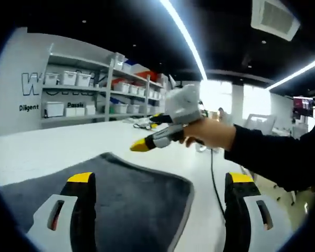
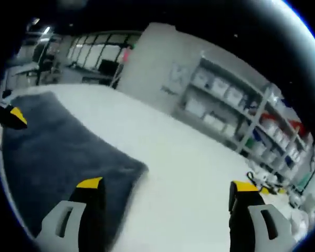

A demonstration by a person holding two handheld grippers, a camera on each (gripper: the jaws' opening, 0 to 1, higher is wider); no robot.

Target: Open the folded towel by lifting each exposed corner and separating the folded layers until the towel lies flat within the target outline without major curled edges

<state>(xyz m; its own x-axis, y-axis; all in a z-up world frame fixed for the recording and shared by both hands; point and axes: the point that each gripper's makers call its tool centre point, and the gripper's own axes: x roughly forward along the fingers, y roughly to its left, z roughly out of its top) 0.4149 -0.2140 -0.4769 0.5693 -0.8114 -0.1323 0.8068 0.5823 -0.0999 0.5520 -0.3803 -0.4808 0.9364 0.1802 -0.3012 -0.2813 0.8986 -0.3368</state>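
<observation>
Now we hold both grippers, left (image 1: 160,202) and right (image 2: 168,212), wide and empty above the gray towel (image 1: 131,210) at lower left, ready to pinch a corner.

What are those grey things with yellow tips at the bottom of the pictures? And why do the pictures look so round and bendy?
Those are grabbing tools, a bit like big tongs. A person holds one in each hand, and each tool carries a small camera that looks out along its own two fingers. The lens is very wide, and that bends the picture.

In the left gripper view, the left gripper has its fingers wide apart and holds nothing. You can also see the person's hand holding the right gripper up in the air.

In the right gripper view, the right gripper's fingers are wide apart too, with nothing between them.

On the white table lies a dark grey towel. It looks spread out. Behind are shelves with white boxes.
</observation>
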